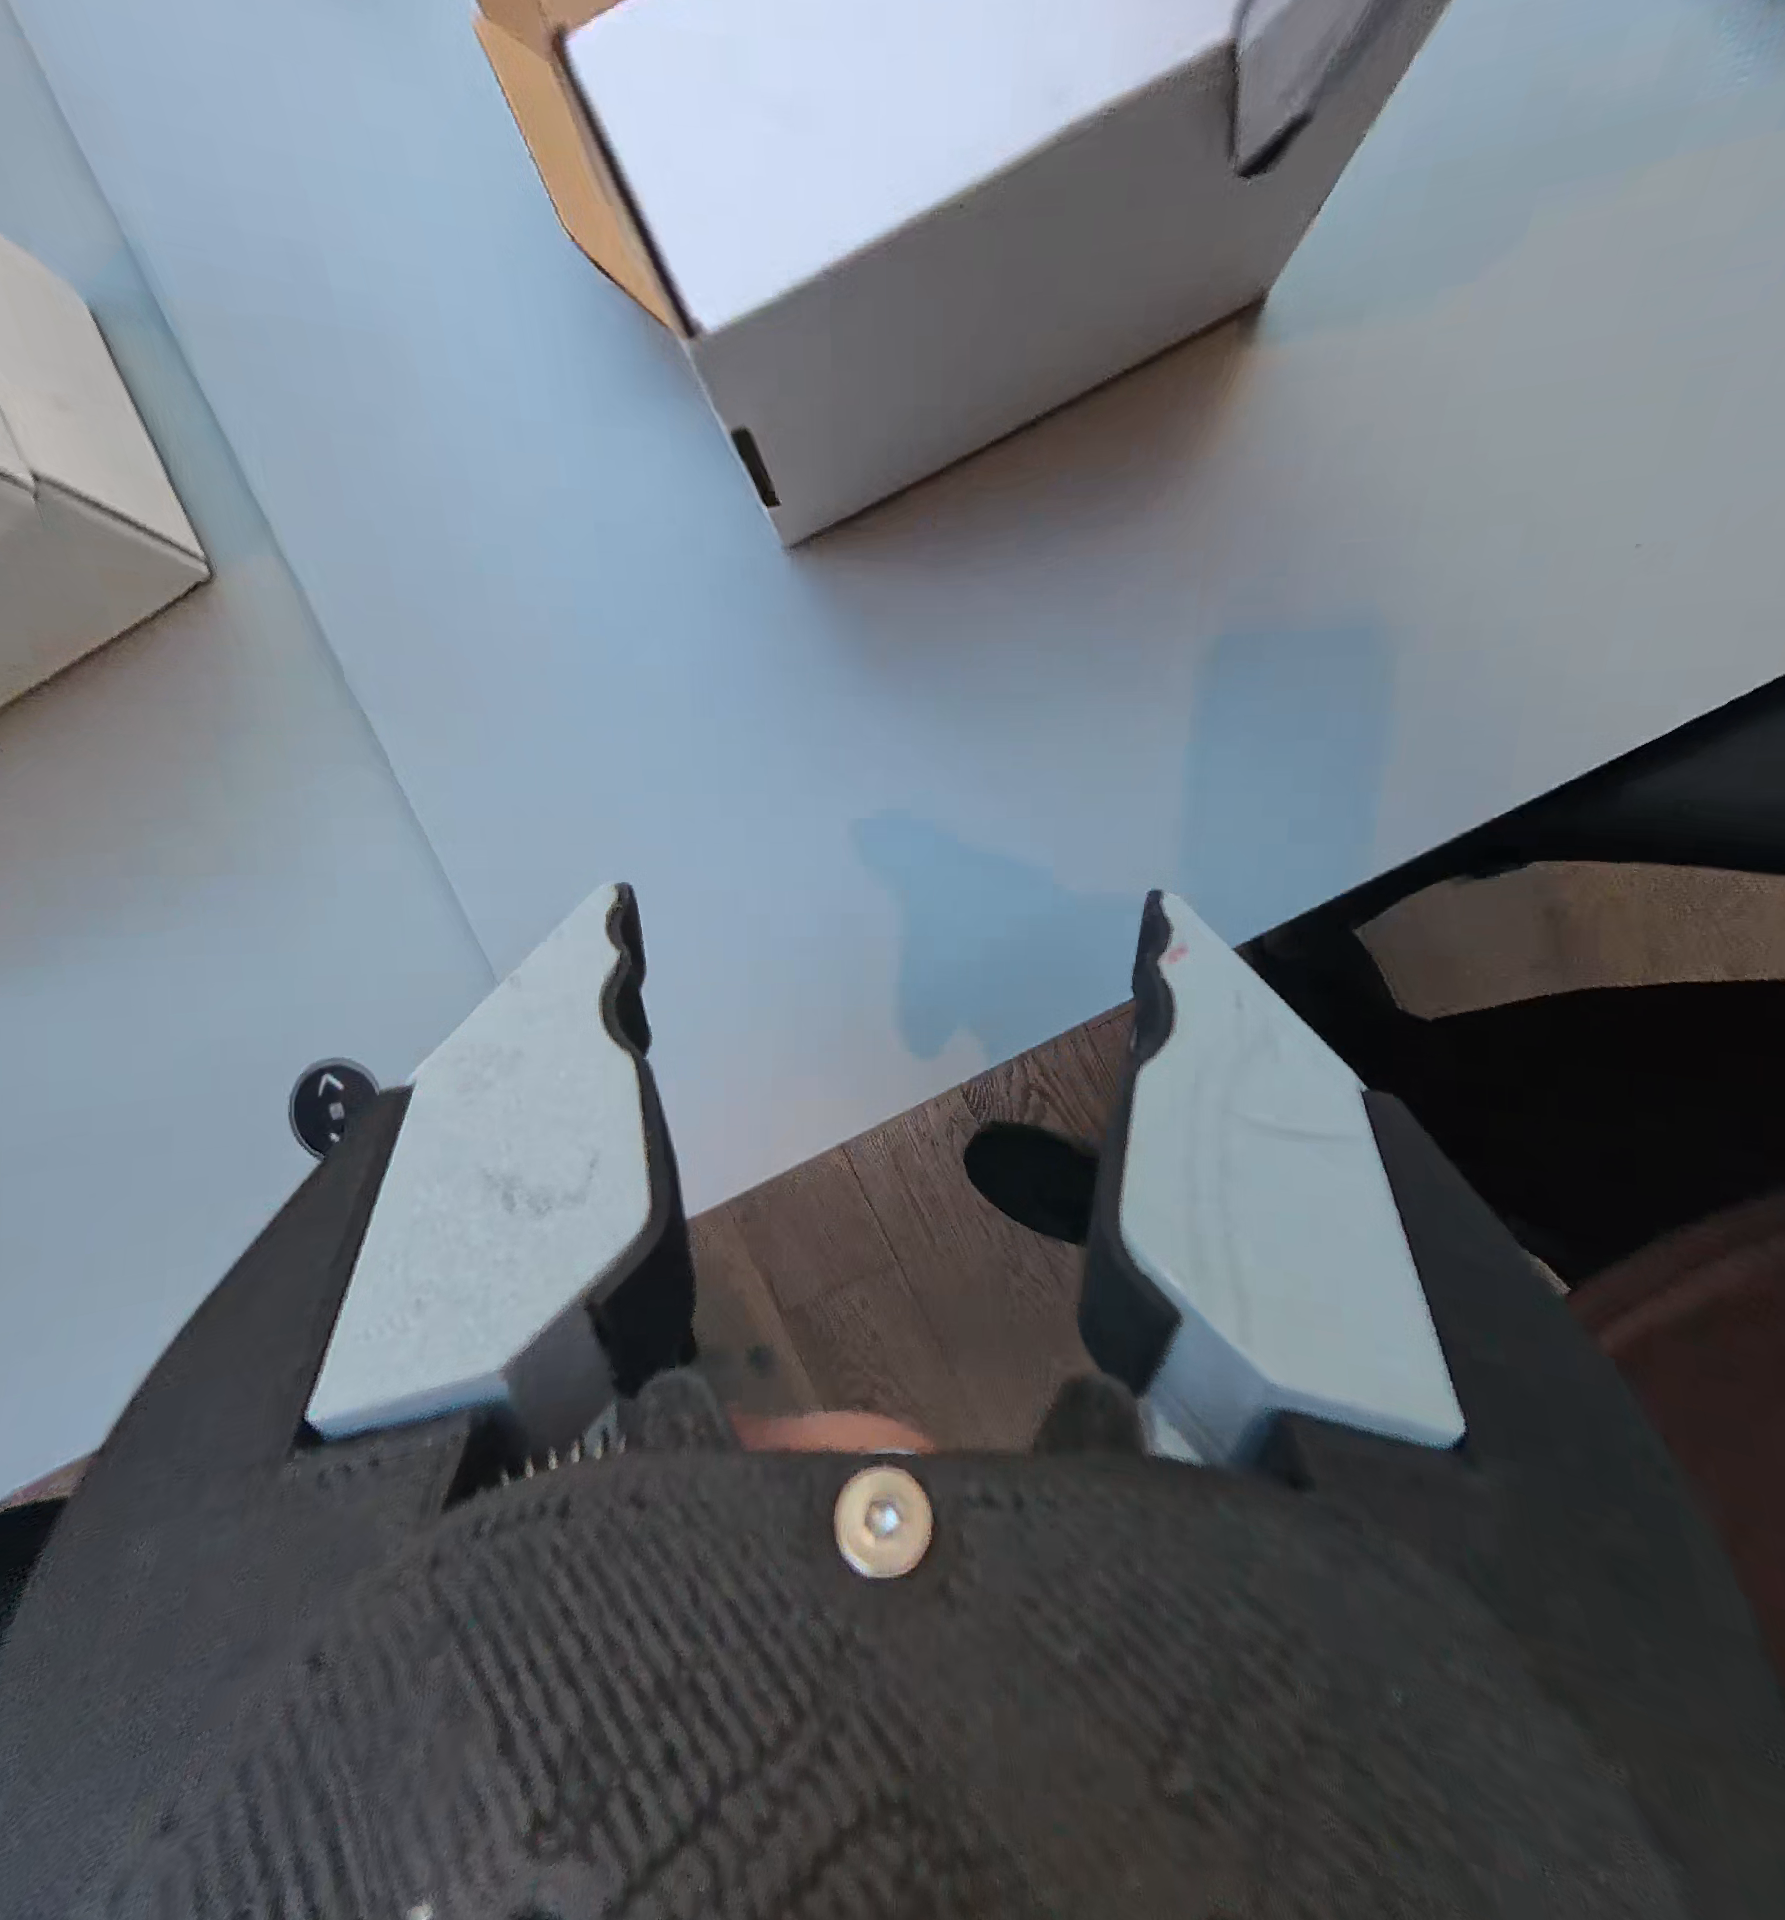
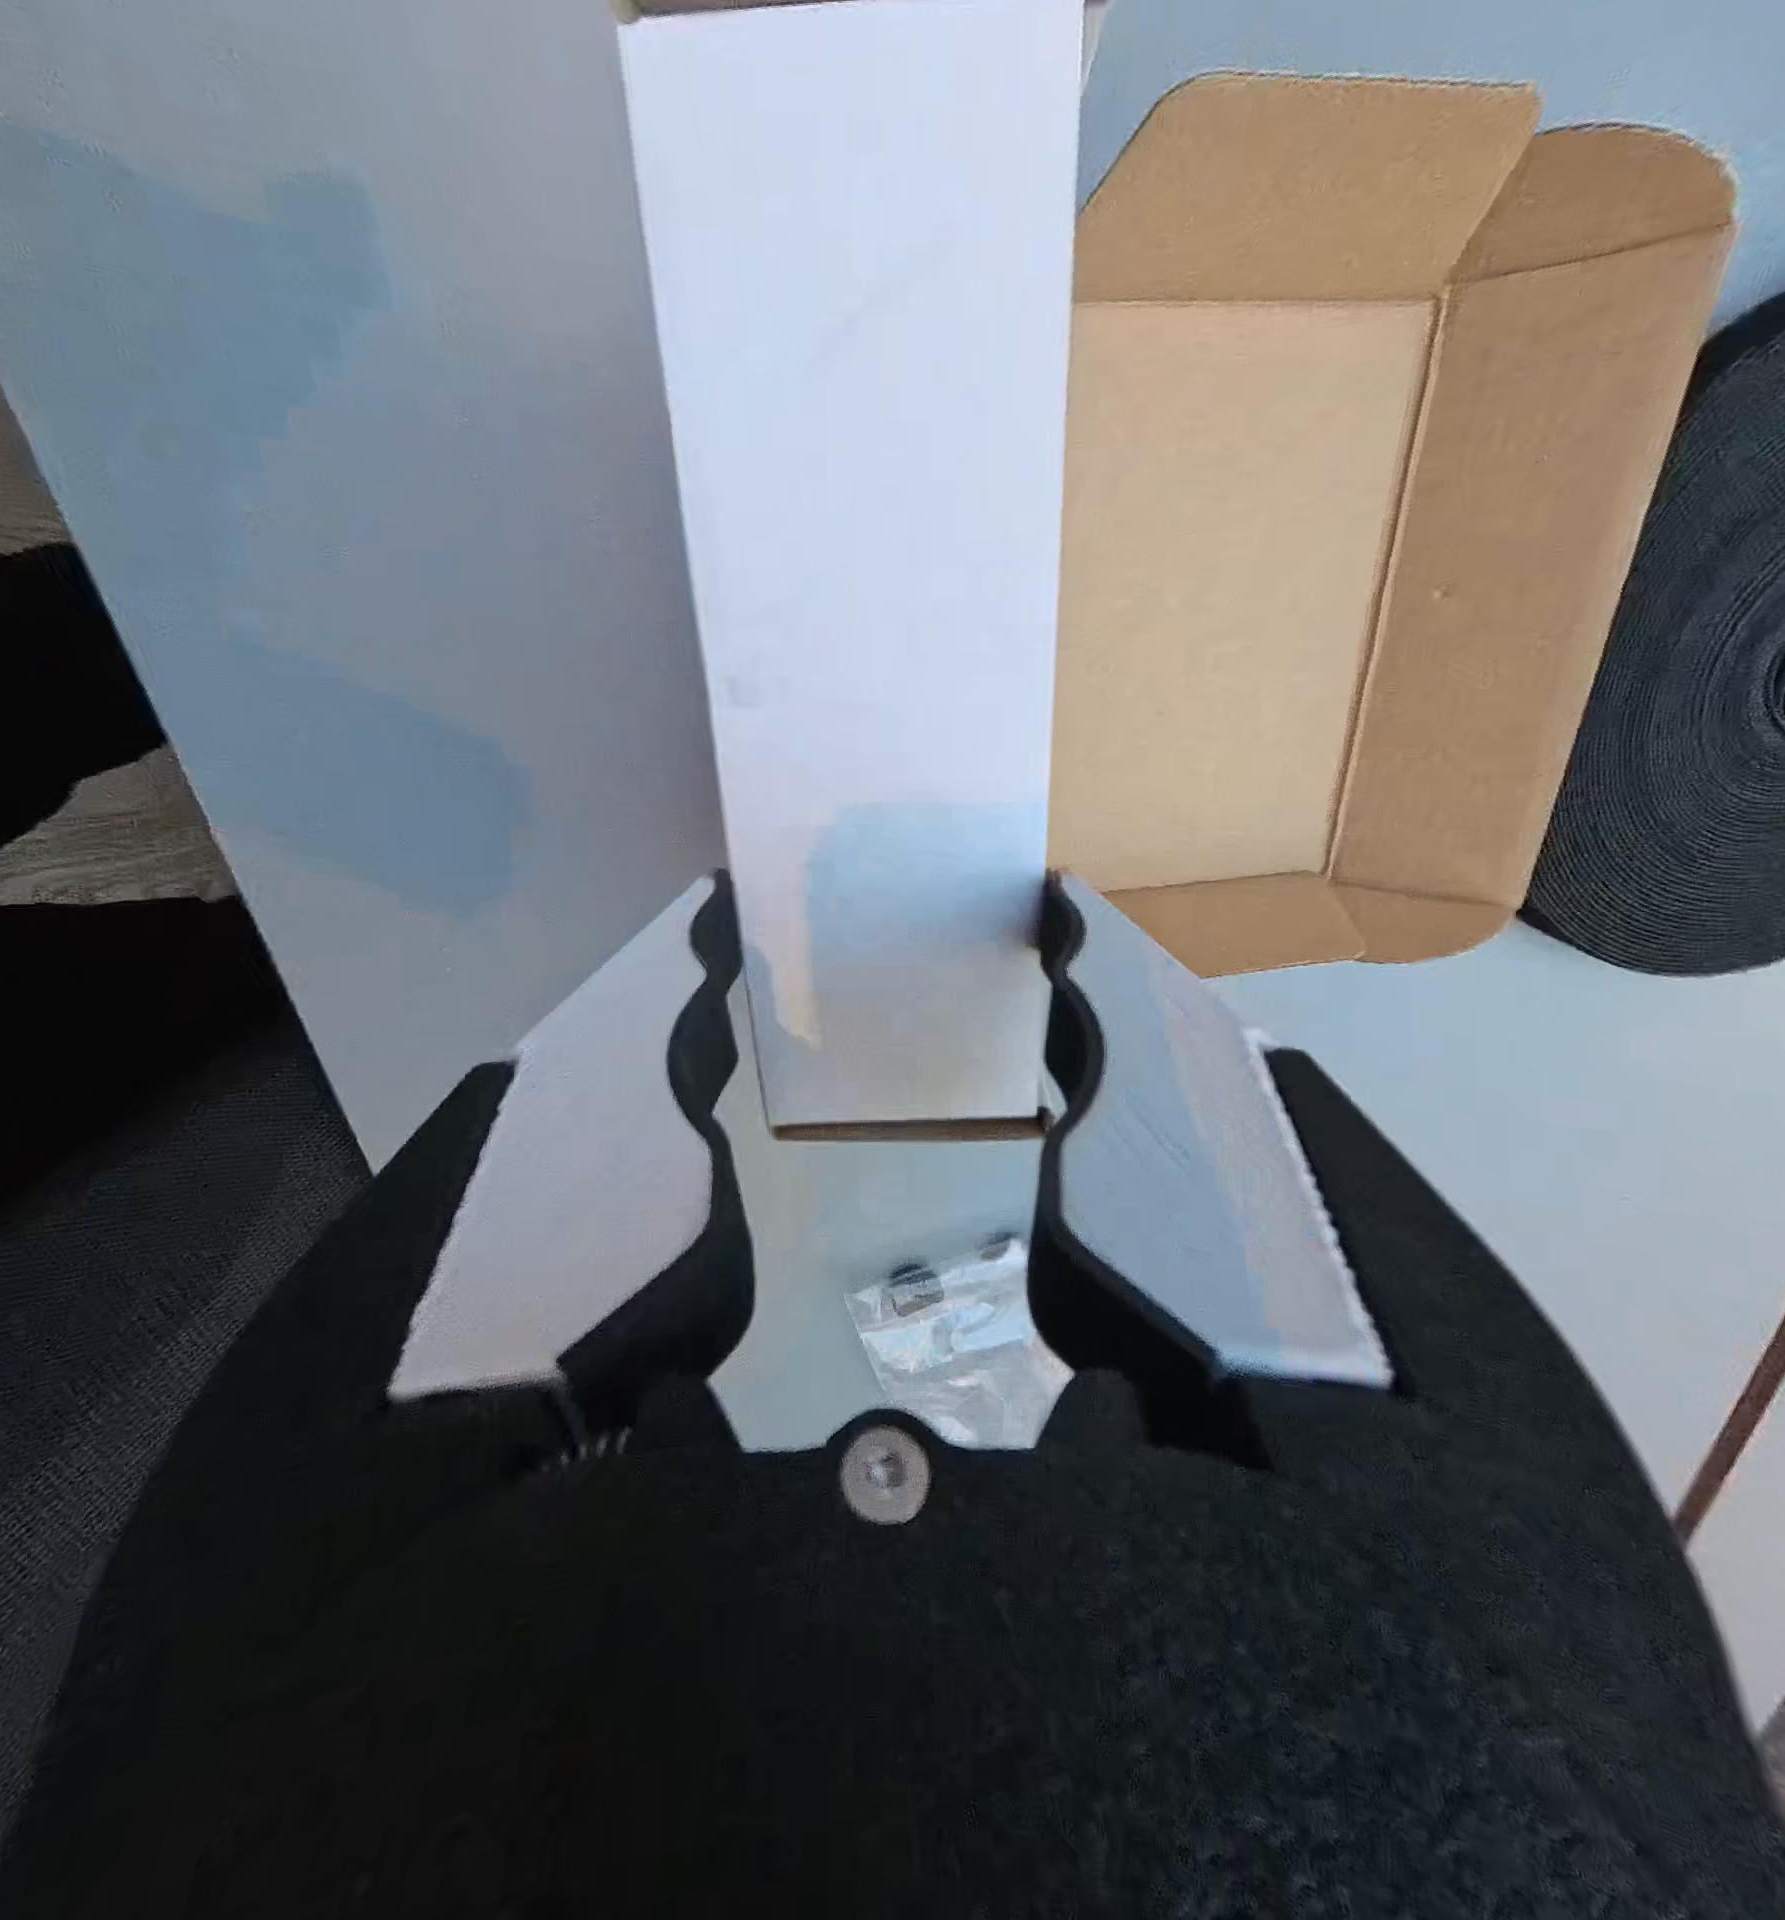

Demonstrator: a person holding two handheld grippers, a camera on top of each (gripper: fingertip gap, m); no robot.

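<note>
A white cardboard box with a brown inside stands on the pale table. My right gripper is shut on a narrow white face of this box, with one finger pressed on each side. The box's open brown lid and flaps lie to the right of it. A small clear bag with dark parts lies on the table under the right gripper. My left gripper is open and empty above the table's near edge, well short of the box. The right gripper shows dark at the box's far right corner.
A second white box stands at the left. A black roll of fabric tape lies right of the open lid. A small round black button sits on the table by the left finger. Wood floor shows below the table edge. The small round black button lies some 20 cm from my left tips, 35 cm from my right tips.
</note>
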